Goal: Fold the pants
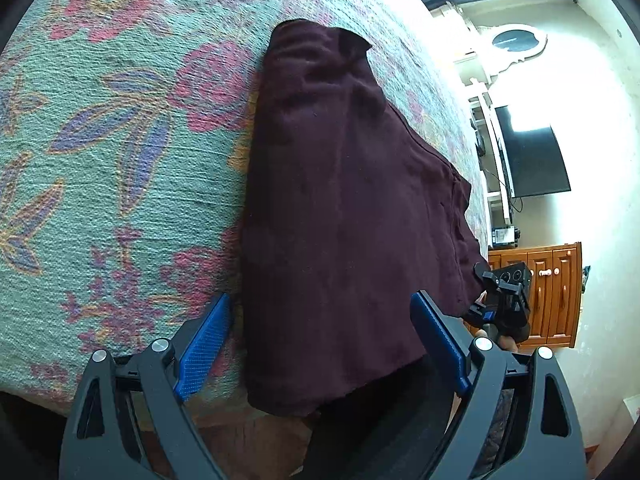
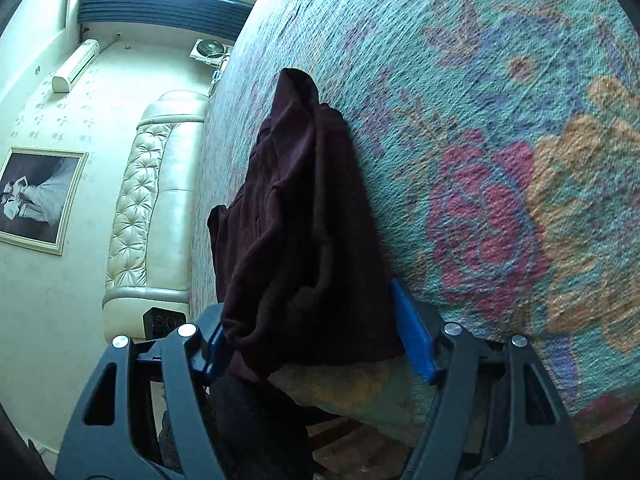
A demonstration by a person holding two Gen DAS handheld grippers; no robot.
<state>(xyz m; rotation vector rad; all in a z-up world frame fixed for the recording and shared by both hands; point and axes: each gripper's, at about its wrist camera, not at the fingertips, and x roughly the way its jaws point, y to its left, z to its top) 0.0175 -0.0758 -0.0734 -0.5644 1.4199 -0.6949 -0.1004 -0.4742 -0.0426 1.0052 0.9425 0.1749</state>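
Dark maroon pants lie folded into a long strip on a floral bedspread, running away from the bed's near edge. My left gripper stands open and straddles the strip's near end; one blue pad lies beside the cloth and the other over its right side. In the right wrist view the pants bunch up between the blue pads of my right gripper. The cloth fills that gap and drapes over the left pad. That right gripper also shows at the pants' right corner.
The bedspread ends at the bed's near edge, just under both grippers. A cream tufted headboard is on the left. A wooden cabinet and a dark television stand by the far wall.
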